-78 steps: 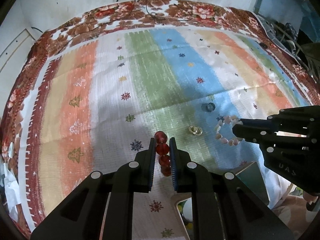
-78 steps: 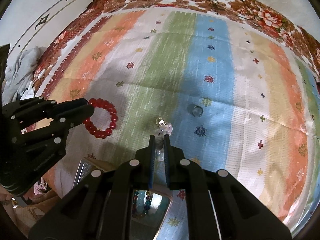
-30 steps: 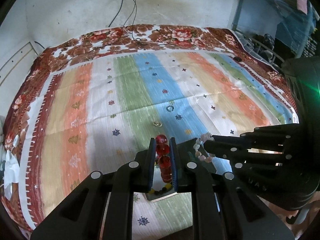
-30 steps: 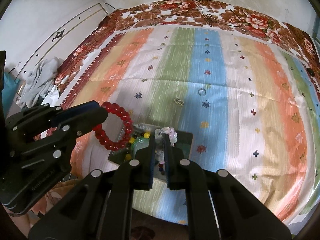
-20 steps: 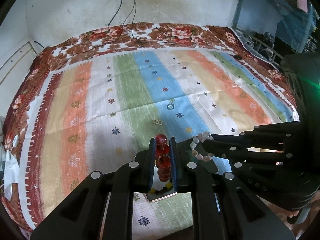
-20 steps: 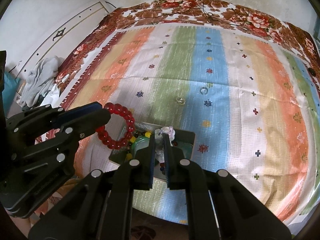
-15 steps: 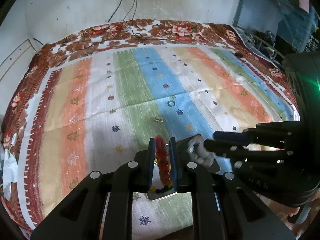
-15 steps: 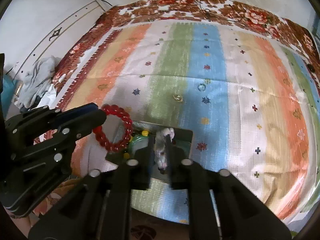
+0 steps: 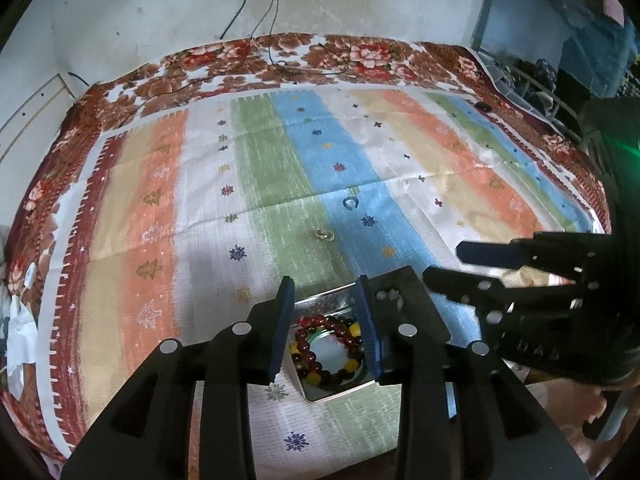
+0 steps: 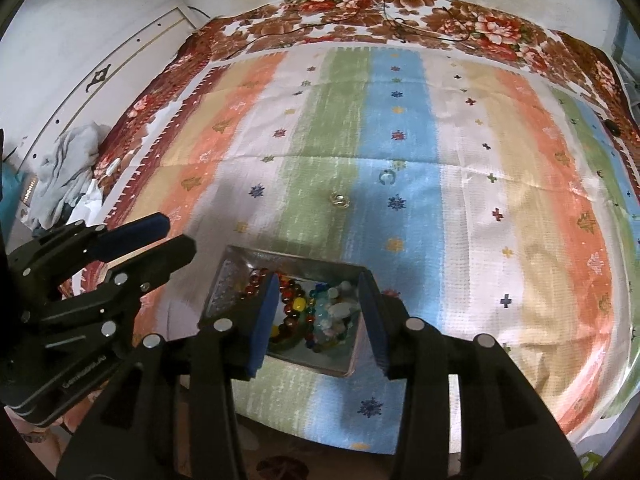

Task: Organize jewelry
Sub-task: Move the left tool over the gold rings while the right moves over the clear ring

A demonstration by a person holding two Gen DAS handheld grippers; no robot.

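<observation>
A metal tin (image 9: pixel 320 301) (image 10: pixel 224 276) lies on the striped cloth near its front edge, holding several beaded bracelets. The red bead bracelet (image 9: pixel 320 322) (image 10: pixel 256 284) and the pale bead bracelet (image 10: pixel 340 310) lie inside it. My left gripper (image 9: pixel 325 280) (image 10: pixel 178 232) hangs above the tin with its jaws opening and nothing between them. My right gripper (image 10: pixel 319 278) (image 9: pixel 442 262) hovers over the tin too, jaws opening and empty. Farther out on the cloth lie a gold ring (image 9: pixel 325 234) (image 10: pixel 339 199) and a bluish ring (image 9: pixel 351 202) (image 10: pixel 387 177).
The striped cloth (image 10: pixel 460 240) lies over a floral blanket (image 9: pixel 360 56) that reaches the wall. Cables (image 9: pixel 272 60) trail across the far edge. A heap of grey clothes (image 10: pixel 68 168) sits off the left side. The cloth's front edge is right below both grippers.
Both grippers were shut on bracelets, the left on the red one and the right on the pale one. Both have opened, and the bracelets now lie in the tin.
</observation>
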